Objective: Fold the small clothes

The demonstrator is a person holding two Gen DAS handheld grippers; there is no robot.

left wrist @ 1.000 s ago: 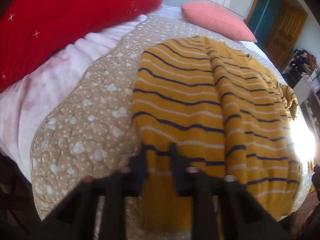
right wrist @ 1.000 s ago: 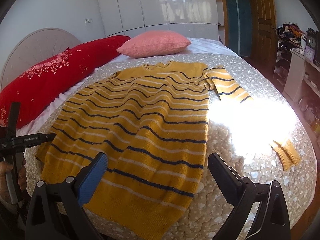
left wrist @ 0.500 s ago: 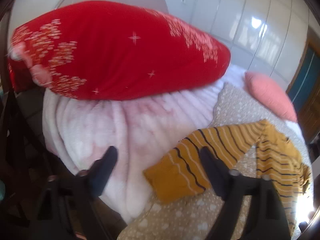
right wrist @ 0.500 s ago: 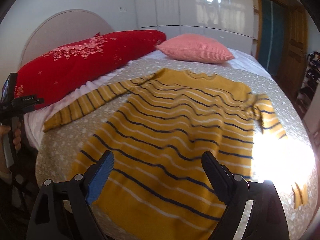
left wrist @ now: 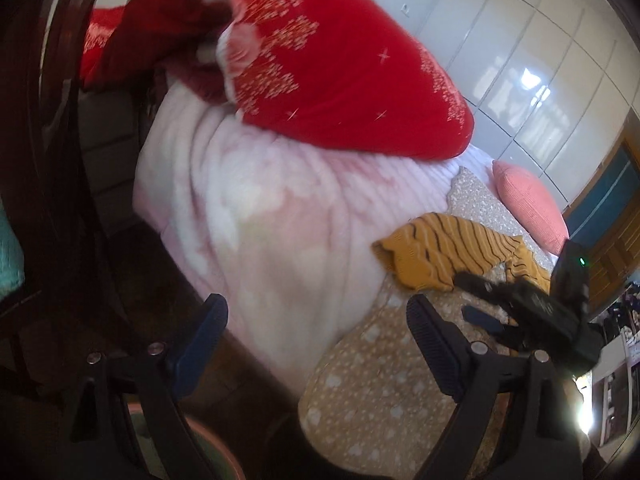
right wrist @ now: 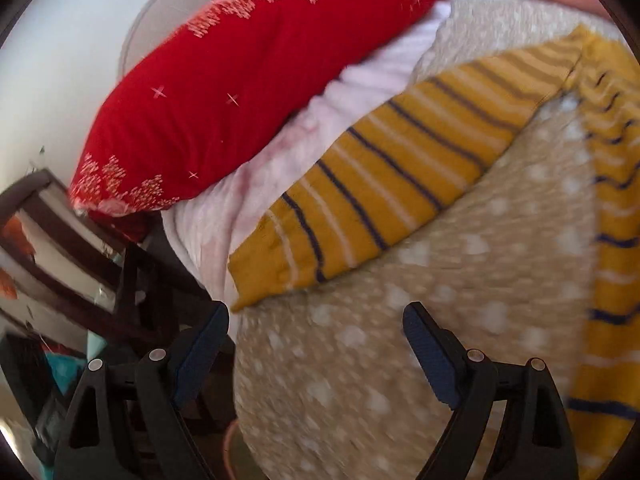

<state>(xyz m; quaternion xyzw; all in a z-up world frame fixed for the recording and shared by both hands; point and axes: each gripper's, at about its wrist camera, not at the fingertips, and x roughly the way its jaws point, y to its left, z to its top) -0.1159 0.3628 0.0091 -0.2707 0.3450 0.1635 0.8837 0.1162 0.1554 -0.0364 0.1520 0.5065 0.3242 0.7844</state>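
Yellow striped sweater lies flat on the tan dotted quilt, with one sleeve stretched out sideways. The sleeve's cuff reaches past the quilt's edge onto the pink ribbed blanket. Beyond the sleeve a long red pillow lies on that blanket; a pink cushion sits further up the bed from the sweater. Dark wooden furniture stands beside the bed, off the cuff end.

Your right gripper is spread wide with nothing in it, just short of the cuff, above the quilt edge; nothing sits between it and the sleeve. Your left gripper is also wide open and empty, well back from the sleeve, pointed at the blanket. The right gripper shows in its view, close over the sleeve.
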